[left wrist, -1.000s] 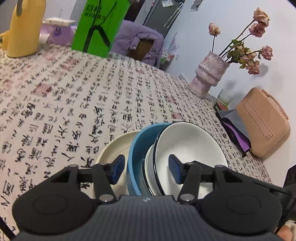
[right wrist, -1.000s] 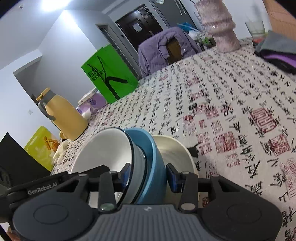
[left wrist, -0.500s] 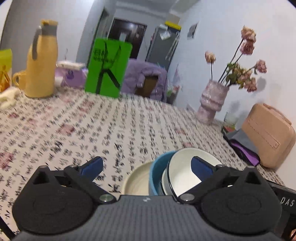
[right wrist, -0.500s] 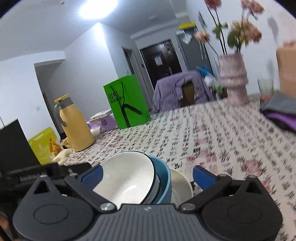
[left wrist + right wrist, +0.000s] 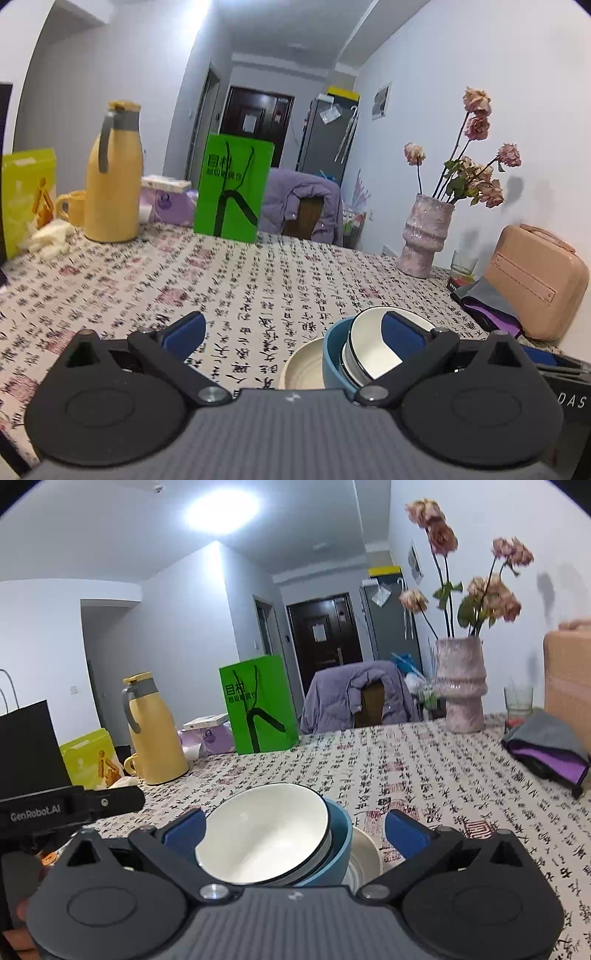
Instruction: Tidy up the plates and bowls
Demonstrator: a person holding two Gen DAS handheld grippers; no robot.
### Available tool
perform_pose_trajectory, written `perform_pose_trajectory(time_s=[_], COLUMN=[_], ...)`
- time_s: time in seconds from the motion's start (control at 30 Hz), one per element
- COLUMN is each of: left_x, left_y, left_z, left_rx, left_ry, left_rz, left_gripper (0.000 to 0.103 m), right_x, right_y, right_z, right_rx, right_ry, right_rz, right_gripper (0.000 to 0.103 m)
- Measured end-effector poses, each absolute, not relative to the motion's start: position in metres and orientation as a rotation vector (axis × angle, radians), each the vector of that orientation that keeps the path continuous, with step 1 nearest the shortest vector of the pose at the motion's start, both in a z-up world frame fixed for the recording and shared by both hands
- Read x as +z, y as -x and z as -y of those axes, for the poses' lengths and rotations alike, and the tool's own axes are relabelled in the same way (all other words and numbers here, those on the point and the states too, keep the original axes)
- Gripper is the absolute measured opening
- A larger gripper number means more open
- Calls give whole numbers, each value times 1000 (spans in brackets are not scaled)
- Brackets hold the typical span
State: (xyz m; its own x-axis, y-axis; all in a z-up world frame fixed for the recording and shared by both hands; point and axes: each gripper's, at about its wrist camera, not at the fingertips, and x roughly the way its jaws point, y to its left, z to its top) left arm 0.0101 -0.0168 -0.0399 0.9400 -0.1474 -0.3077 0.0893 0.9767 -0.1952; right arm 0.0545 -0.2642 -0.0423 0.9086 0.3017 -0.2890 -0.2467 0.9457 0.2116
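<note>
A white bowl with a dark rim sits tilted inside a blue bowl, which leans on a cream plate, all on the patterned tablecloth. My left gripper is open wide, and the stack lies low behind its right finger. In the right wrist view the white bowl, blue bowl and cream plate show between the fingers of my right gripper, which is open wide and does not press on them. The left gripper's body shows at that view's left edge.
At the table's far side stand a yellow jug, a green paper bag and a chair with a purple jacket. A vase of dried flowers, a glass, a pink case and folded cloths stand right.
Both grippers opened from close around the bowl stack to wide apart. Both pulled back and rose, and the views levelled out, so the stack now sits lower and smaller.
</note>
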Motion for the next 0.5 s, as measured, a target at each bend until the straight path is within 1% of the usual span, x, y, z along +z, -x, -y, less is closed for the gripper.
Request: perform_pose_trajectory(time_s=[0.5], left_x=[-43], left_y=[56], left_z=[6], left_rx=[-76], left_ry=[82], left_rz=[-250], left_gripper=[103], right_x=[-37], right_y=[5], right_z=[246], right_rx=[268], right_ry=[-90], right_rz=[-262], right_gripper=[103])
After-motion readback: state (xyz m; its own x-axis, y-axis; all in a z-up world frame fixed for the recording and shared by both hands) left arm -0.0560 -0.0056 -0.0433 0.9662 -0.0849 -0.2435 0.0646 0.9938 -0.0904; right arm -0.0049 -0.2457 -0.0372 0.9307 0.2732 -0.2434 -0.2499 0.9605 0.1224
